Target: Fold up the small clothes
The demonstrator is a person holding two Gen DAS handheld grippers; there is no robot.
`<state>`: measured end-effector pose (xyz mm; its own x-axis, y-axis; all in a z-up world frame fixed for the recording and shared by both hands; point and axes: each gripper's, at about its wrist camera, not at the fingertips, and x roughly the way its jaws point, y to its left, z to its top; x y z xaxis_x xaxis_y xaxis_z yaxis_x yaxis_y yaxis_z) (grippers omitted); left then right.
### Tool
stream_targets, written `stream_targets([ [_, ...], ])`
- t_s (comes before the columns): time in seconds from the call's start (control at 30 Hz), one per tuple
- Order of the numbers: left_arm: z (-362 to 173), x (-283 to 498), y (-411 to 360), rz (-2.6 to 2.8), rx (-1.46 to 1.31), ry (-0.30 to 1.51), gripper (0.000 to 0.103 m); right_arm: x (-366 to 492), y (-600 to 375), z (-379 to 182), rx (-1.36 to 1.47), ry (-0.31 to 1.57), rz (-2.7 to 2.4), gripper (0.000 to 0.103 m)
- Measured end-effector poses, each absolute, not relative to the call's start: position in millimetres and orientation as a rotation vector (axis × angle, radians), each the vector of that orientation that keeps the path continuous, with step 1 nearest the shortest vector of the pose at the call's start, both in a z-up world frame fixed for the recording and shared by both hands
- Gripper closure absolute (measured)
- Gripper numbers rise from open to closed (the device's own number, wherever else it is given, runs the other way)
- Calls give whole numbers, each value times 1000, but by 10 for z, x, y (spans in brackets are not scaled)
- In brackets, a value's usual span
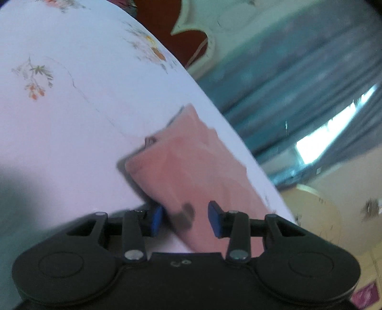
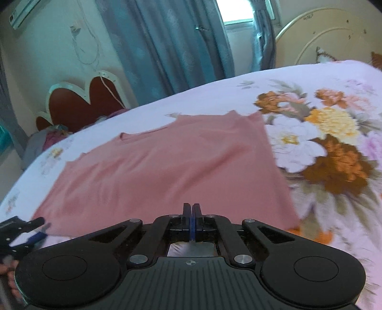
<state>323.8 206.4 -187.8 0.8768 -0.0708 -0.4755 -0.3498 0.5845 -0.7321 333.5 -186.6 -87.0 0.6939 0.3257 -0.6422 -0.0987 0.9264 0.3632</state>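
A pink garment (image 2: 167, 167) lies spread flat on a floral bedsheet (image 2: 334, 147). In the left wrist view the same pink garment (image 1: 191, 171) reaches between the blue pads, with a dark mark near its close corner. My left gripper (image 1: 185, 220) is open, its pads either side of that corner. It also shows at the lower left of the right wrist view (image 2: 35, 229), at the garment's corner. My right gripper (image 2: 192, 221) is shut at the garment's near edge; whether cloth is pinched between its pads I cannot tell.
The white sheet (image 1: 71, 107) carries small flower prints. A red and cream headboard (image 2: 78, 102) stands at the bed's far left. Blue curtains (image 2: 167, 47) and a bright window (image 2: 236, 12) are behind. A round cream board (image 2: 322, 33) stands at the right.
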Motion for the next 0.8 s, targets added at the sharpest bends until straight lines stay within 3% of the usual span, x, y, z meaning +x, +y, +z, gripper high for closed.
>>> stream_targets([
  [0.3,-1940,3715,2252,209,-1023,416,66,3963,-1261,-867,327,782,333,103],
  [0.37,-1942,3816,2286,213,-1023,417,74,4107,-1118,-872,319,786,350,103],
  [0.43,-1981,3902,2323,166,-1075,442,95,4246,-973,-886,306,792,363,103],
  [0.57,-1883,3852,2426,46,-1175,352,95,4392,-770,-879,287,787,385,103],
  [0.8,-2001,3860,2427,130,-1102,449,95,4521,-418,-1290,185,852,386,103],
])
